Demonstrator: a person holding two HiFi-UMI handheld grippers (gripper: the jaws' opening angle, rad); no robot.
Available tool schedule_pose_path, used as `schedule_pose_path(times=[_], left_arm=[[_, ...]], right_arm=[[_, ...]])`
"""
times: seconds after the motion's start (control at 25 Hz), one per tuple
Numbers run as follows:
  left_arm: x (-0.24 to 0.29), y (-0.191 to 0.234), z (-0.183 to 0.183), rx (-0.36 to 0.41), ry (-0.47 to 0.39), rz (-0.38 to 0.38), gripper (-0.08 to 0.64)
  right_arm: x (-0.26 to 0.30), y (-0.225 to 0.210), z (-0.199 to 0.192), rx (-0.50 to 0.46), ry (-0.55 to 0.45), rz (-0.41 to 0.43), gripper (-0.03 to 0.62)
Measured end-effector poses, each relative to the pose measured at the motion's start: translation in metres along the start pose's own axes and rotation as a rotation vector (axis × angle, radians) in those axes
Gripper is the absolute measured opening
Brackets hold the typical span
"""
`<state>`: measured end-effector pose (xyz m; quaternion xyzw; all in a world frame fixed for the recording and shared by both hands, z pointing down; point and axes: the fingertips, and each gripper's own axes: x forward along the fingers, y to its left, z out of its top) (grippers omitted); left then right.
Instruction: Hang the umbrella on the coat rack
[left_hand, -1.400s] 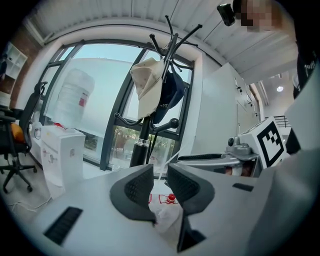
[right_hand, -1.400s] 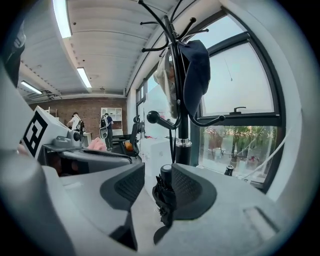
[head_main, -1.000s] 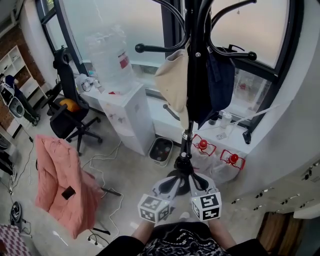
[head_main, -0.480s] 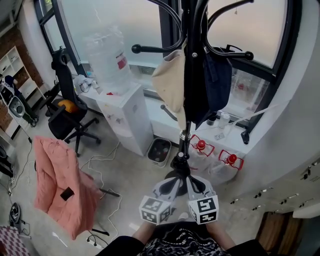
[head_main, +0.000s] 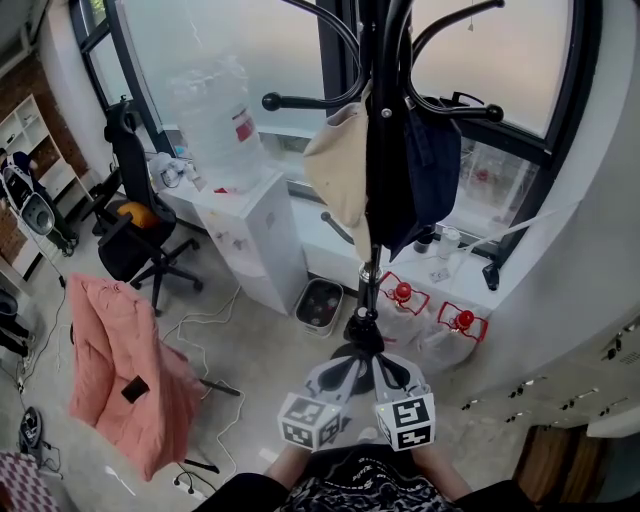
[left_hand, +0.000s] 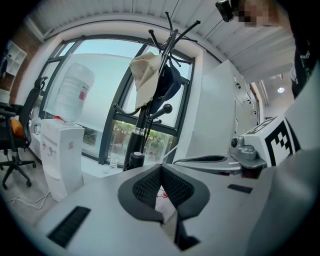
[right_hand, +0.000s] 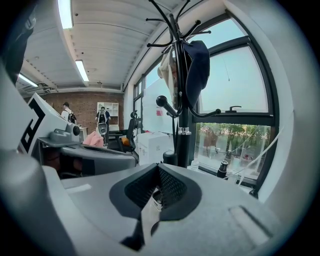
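The black coat rack (head_main: 378, 60) stands in front of the window with a cream bag (head_main: 338, 170) and a dark navy garment (head_main: 435, 160) on its hooks. A long black umbrella (head_main: 385, 170) hangs down along the pole. It has a silver ring (head_main: 370, 270) and a black knob end (head_main: 360, 325). My left gripper (head_main: 345, 372) and right gripper (head_main: 392, 372) sit side by side just below that knob, apart from it. Both are shut with nothing between their pads, as the left gripper (left_hand: 161, 172) and right gripper (right_hand: 158, 172) views show. The rack (left_hand: 150, 100) rises ahead of both.
A white water dispenser (head_main: 255, 225) with a large bottle stands left of the rack, with a small bin (head_main: 320, 300) beside it. Two jugs with red caps (head_main: 435, 320) sit at the rack's foot. A black office chair (head_main: 140, 230) and a pink jacket (head_main: 120, 370) are at left. A white wall (head_main: 590, 260) is close on the right.
The two grippers have slid back a little toward me, the right one slightly more. The umbrella and the rack's other items hang as before.
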<state>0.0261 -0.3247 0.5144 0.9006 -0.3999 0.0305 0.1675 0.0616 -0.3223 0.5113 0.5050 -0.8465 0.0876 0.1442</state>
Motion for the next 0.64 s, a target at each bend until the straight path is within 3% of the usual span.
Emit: schedule_pose_path(times=[0.64], left_arm=[[0.005, 0.003, -0.001, 0.016, 0.013, 0.014, 0.011]], right_arm=[[0.000, -0.010, 0.001, -0.019, 0.003, -0.004, 0.005]])
